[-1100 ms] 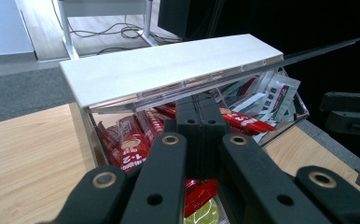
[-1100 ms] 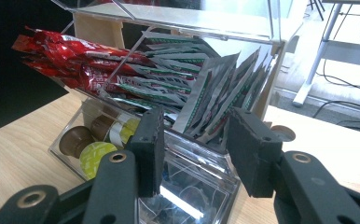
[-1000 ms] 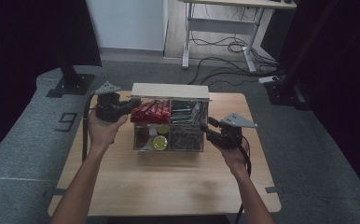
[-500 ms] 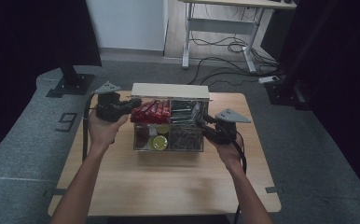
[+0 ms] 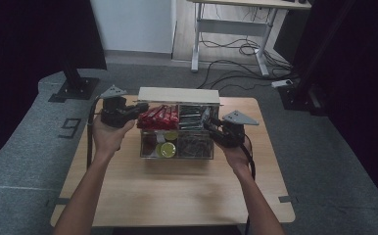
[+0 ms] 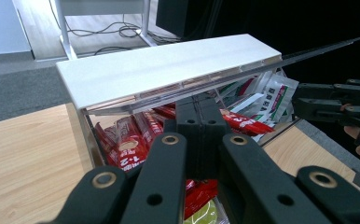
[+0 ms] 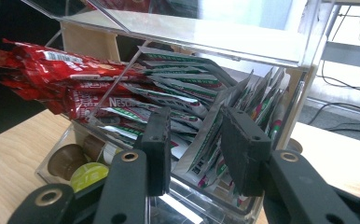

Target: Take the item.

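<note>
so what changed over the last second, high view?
The right gripper moved in from the table's right toward the clear organiser box; its jaws have just been closing around the white-green sachets, not yet pressing. The left gripper stayed shut at the box's left end; box and lid unmoved.

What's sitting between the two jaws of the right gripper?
In the right gripper view, a white and green sachet stands between the right gripper jaws, which have just been closing; contact is unclear.

the box's front compartment contents (image 5: 195, 145) are too dark to identify.
</note>
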Tool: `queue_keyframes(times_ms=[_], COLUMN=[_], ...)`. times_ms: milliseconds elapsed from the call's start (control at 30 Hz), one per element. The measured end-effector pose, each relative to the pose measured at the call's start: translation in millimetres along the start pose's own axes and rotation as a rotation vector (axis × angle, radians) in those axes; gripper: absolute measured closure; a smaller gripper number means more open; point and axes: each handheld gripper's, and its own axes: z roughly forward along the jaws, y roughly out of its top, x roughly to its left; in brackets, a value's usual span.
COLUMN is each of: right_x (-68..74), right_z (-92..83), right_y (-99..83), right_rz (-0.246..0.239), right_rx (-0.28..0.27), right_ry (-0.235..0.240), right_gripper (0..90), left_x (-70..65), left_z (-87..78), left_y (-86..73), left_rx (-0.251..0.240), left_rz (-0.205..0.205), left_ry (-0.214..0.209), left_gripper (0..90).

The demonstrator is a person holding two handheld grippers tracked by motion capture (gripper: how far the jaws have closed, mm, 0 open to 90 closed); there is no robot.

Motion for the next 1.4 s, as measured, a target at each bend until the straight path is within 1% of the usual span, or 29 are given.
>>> queue_keyframes(times_ms=[233, 400, 567, 633, 700, 800, 867, 1133, 1400], right_x=[0.1, 2.0, 2.3, 2.6, 3.4, 3.7, 3.5, 1.7, -3.1], right_z=[8.0, 12.1, 17.0, 18.5, 19.3, 20.3, 20.2, 8.8, -3.6], right_y=[2.1, 4.3, 4.6, 4.4, 4.7, 5.7, 6.0, 7.9, 6.1], right_rz=[0.004, -0.004, -0.011, -0.009, -0.019, -0.018, -0.017, -0.013, 0.013], right_rx=[-0.001, -0.003, 0.012, 0.015, 0.016, 0.023, 0.024, -0.008, -0.028], right_ry=[-0.021, -0.052, -0.088, -0.091, -0.102, -0.103, -0.109, -0.104, -0.075], right_gripper=[66.4, 69.2, 72.3, 74.9, 78.9, 86.9, 88.6, 89.5, 89.6], left_x=[0.1, 0.1, 0.1, 0.3, 0.4, 0.3, 0.0, 0.1, 0.5], left_z=[-0.1, -0.1, 0.0, 0.0, 0.1, 0.3, 0.3, 0.1, 0.2], left_y=[0.0, 0.0, -0.2, -0.3, -0.4, -0.4, -0.4, -0.4, 0.0], left_rx=[-0.001, -0.001, -0.003, -0.004, -0.005, -0.006, -0.005, -0.007, -0.007], left_rz=[0.0, 0.0, -0.001, -0.001, -0.001, -0.002, -0.001, -0.002, -0.002], left_ry=[0.0, 0.0, -0.001, -0.002, -0.002, -0.002, -0.003, -0.003, -0.003], left_gripper=[90.0, 90.0, 90.0, 90.0, 90.0, 90.0, 90.0, 90.0, 90.0])
